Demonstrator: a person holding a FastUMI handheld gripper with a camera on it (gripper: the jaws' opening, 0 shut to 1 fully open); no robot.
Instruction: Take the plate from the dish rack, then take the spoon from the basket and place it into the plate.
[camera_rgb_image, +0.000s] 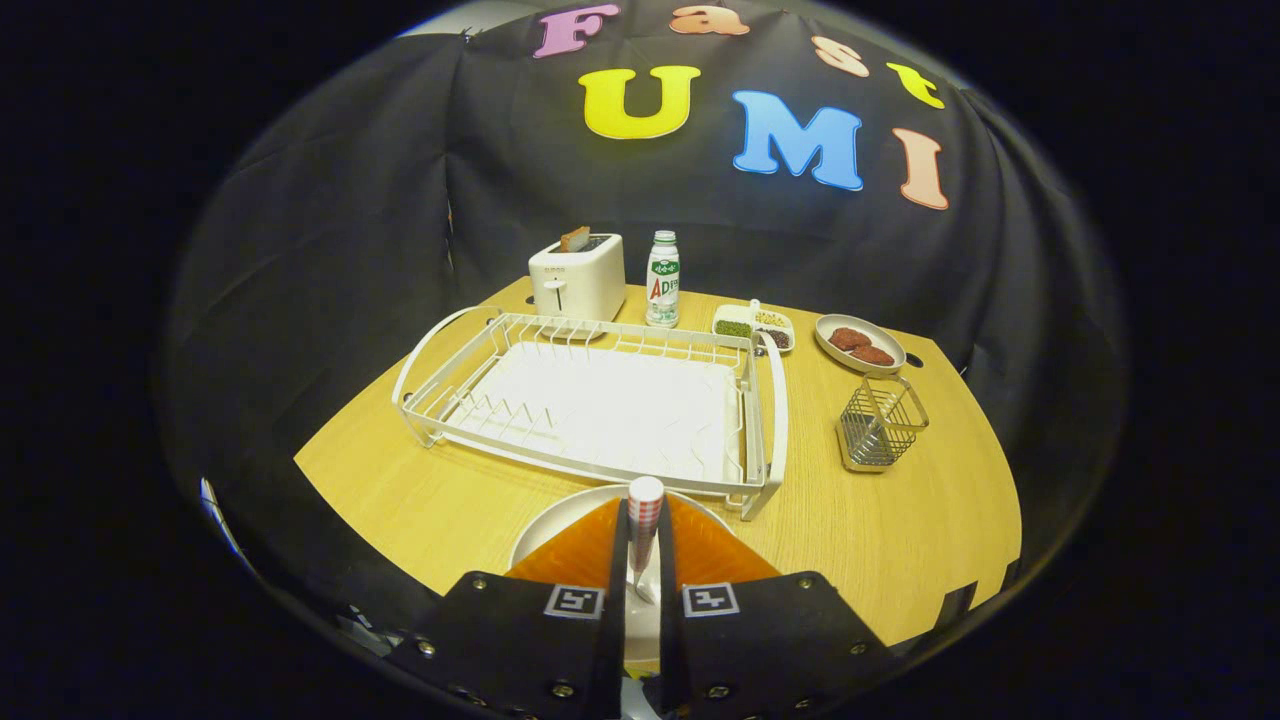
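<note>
The spoon (644, 530) stands nearly upright between the two fingers of the gripper (642, 560), its checked handle end sticking up above the fingertips and its bowl end hanging down in the narrow gap. Both fingers press on the handle from either side — the claw is clenched on the spoon. Directly under it sits the plate (545, 530), a white round dish on the table just in front of the dish rack; the fingers cover most of it, so only its far rim and a slice of its middle between the fingers can be seen. Whether the spoon's bowl touches the plate cannot be told.

Just beyond the plate lies the dish rack (600, 405), a white wire frame with a white tray inside and looped handles at both ends. To the right of the rack, well apart from it, stands the basket (880, 425) — a small square wire holder.

Farther back on the wooden table (900, 530) a white toaster (577, 280) holds a slice of bread (574, 238), a small bottle (662, 279) stands beside it, then a divided dish (754, 326) of seeds or beans, and a shallow bowl (859, 343) with brown patties.
</note>
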